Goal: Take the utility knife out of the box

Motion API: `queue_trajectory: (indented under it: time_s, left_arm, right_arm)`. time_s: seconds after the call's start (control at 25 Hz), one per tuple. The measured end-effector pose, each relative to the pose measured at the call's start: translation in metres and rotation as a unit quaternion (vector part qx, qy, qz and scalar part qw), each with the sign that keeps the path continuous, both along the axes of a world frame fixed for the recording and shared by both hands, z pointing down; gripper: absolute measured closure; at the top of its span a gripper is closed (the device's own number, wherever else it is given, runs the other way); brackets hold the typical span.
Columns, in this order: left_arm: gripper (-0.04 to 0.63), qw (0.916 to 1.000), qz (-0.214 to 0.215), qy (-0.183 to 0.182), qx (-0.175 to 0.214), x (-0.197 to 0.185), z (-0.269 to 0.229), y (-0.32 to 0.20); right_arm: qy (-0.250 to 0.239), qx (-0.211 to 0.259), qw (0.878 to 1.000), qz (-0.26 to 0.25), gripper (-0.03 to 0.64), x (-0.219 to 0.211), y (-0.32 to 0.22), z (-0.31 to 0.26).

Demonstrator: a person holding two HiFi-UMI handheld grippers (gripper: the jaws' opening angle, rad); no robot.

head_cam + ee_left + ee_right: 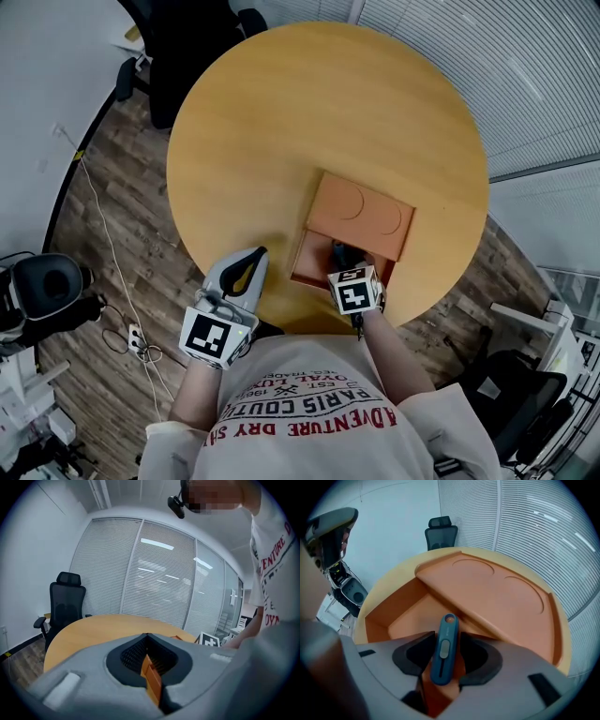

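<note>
An orange box (312, 265) stands open near the front edge of the round wooden table (281, 122), with its lid (361, 214) leaning across the far side. In the right gripper view a blue utility knife (444, 651) lies on the box floor (408, 616). My right gripper (447, 638) points steeply down into the box. Its jaws stand wide on either side of the knife and do not press it. In the head view that gripper (345, 257) hides the knife. My left gripper (254, 256) hangs at the table's front left edge, shut and empty.
A black office chair (178, 47) stands at the far left of the table. Cables (131, 333) and other equipment (47, 286) lie on the wood floor to the left. Window blinds (154, 573) run behind the table.
</note>
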State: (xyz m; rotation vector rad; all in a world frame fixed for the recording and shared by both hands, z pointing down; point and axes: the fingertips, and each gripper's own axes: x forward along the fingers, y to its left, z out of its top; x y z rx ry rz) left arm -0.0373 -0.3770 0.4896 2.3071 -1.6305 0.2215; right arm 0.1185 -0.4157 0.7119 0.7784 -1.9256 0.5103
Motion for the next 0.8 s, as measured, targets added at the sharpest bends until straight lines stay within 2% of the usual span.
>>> queue_trajectory:
  time_s: [0.16,0.24,0.48,0.8]
  left_arm:
    - [0.600,1.0000,0.004,-0.002,0.009,0.001,-0.006,-0.001]
    - [0.600,0.9999,0.008,-0.004,0.013,0.001,-0.010,-0.002]
    - [0.600,0.9995,0.018,-0.008,0.025,0.002,-0.020,0.001]
    - [0.600,0.9982,0.035,-0.015,0.047,0.000,-0.032,0.007]
  right_arm:
    - [-0.002,0.010,1.000,-0.006,0.444,-0.001,0.004,-0.002]
    - [-0.001,0.019,1.000,-0.013,0.477,-0.003,0.006,-0.002]
    - [-0.001,0.020,1.000,-0.019,0.482,-0.003,0.008,-0.007]
    - [-0.032,0.046,0.998,0.003,0.483,-0.001,0.011,-0.039]
